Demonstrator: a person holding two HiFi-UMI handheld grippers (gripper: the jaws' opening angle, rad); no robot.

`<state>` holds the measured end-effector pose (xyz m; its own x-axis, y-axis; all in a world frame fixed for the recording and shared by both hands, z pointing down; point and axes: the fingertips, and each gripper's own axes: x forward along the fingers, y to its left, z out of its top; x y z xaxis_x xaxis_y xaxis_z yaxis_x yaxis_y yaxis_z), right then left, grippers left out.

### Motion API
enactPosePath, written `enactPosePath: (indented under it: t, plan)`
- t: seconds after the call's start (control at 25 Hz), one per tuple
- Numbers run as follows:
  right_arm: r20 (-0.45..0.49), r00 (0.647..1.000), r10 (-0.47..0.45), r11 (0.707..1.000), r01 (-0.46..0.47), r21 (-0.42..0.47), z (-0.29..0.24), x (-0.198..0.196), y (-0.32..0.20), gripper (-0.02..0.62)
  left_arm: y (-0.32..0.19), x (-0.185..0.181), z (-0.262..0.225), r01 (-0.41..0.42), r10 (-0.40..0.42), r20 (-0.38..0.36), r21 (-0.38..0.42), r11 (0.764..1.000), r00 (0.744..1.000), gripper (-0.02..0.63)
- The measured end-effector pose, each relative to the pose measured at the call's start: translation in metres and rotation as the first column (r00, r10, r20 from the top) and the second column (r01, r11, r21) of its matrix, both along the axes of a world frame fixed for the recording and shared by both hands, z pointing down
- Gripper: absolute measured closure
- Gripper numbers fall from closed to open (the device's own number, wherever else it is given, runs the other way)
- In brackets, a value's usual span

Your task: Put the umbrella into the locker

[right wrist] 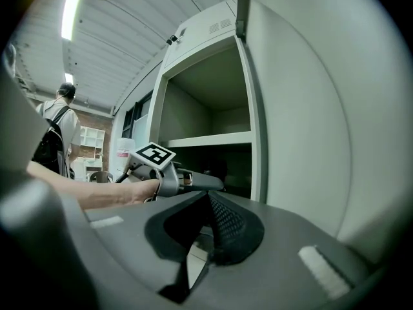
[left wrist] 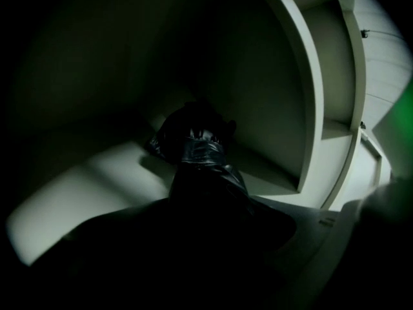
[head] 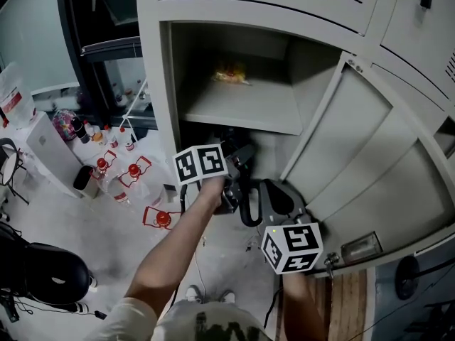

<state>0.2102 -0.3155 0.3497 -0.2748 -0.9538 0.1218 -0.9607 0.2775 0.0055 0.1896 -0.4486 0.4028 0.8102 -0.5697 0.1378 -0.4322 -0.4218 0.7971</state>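
Umbrella (left wrist: pixel 200 152), apparently, dim inside shadowed locker (left wrist: pixel 303 102)

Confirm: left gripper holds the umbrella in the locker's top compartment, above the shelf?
Wrong compartment. The left gripper holds the umbrella in the lower compartment of the locker, below the shelf; the head view shows it.

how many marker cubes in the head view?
2. Left cube at the locker's lower compartment mouth; right cube lower, beside the open door. None looks hidden.
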Motion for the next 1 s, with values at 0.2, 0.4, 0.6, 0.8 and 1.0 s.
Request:
enactPosePath:
  t: [0.2,0.4,0.6,0.8,1.0]
  plan:
    - [0.001,1.000,-0.017,1.000,0.018,-0.005,0.003,0.000,-0.003,0.597,-0.007,-0.001,0.007,0.027,-0.026,0.084,-0.004,1.000,0.996,0.307]
    - [0.003,1.000,-0.022,1.000,0.022,-0.009,0.006,0.000,-0.003,0.595,-0.016,-0.006,0.018,0.079,-0.070,0.176,-0.043,0.996,0.982,0.302]
    - [0.007,1.000,-0.023,1.000,0.023,-0.010,0.007,0.000,-0.004,0.595,-0.021,-0.008,0.023,0.111,-0.092,0.214,-0.078,0.991,0.972,0.279]
    - [0.017,1.000,-0.020,1.000,0.021,-0.019,0.009,0.000,-0.006,0.595,-0.022,-0.010,0.021,0.126,-0.108,0.226,-0.065,0.990,0.968,0.236]
    - [0.031,0.999,-0.016,1.000,0.017,-0.027,0.011,0.000,-0.007,0.595,-0.021,-0.016,0.014,0.143,-0.143,0.223,0.013,0.990,0.964,0.236]
